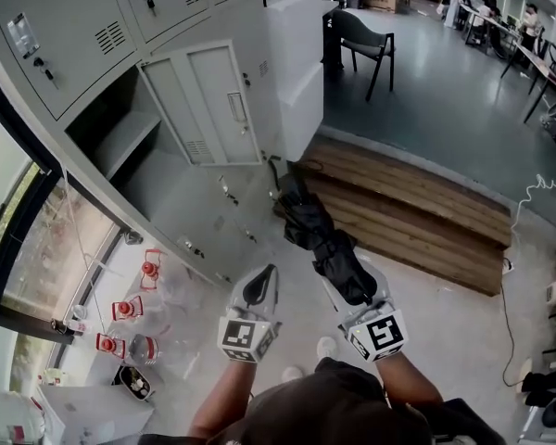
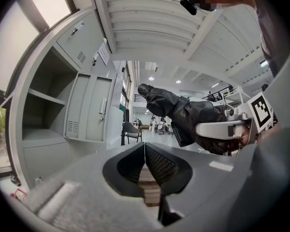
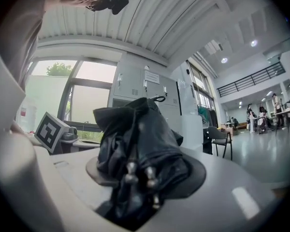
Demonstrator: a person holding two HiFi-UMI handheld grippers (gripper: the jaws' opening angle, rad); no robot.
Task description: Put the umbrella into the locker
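1. Black folded umbrella is clamped in the right gripper, well short of the locker and angled towards it, likely for a straight push in.
2. Left gripper hangs alongside, jaws together, empty.
3. Locker door stands open; the shadowed compartment seems free.

Right gripper: jaws were buried under umbrella fabric; gap between them could not be seen. Umbrella's lower end was lost inside grip. Locker: top rows were cut by upper edge of head view. Label on locker front was too small to read. Red-capped items below locker were blurred, not identifiable. Distant people were too small to detail.
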